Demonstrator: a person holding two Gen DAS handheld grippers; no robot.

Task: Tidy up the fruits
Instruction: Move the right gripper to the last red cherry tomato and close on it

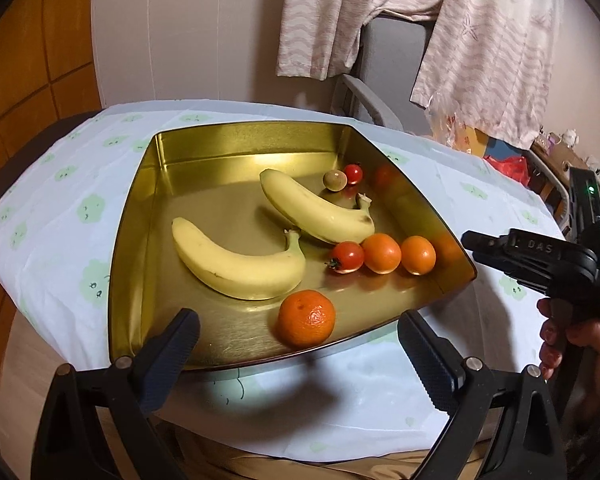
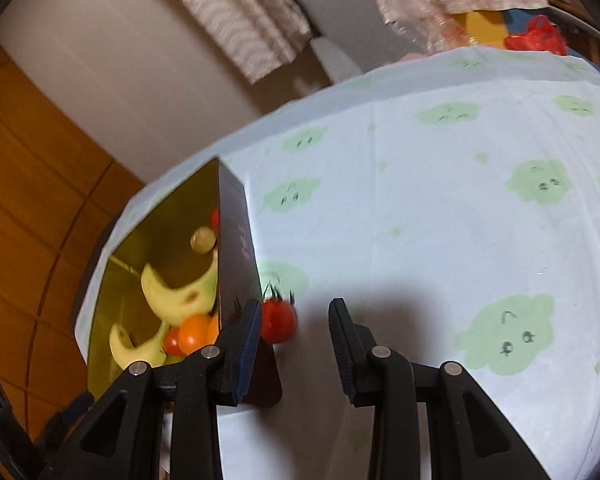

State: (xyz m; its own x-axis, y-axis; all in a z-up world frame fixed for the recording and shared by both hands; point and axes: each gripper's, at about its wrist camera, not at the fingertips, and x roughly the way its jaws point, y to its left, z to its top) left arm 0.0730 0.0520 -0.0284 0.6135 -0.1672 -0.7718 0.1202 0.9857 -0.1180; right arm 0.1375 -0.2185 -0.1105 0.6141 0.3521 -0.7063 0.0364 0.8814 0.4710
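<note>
Holding bananas [image 1: 240,264], tomatoes [image 1: 346,257], gold tin [image 1: 140,216]

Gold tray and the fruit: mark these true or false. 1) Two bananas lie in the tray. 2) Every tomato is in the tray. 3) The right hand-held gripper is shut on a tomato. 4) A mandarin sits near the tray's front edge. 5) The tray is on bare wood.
1) Two bananas lie in the gold tray: true.
2) False: one tomato lies on the tablecloth outside the tray.
3) False: the right hand-held gripper is open, empty.
4) The mandarin sits near the front edge: true.
5) False: the tray is on the tablecloth.
</note>
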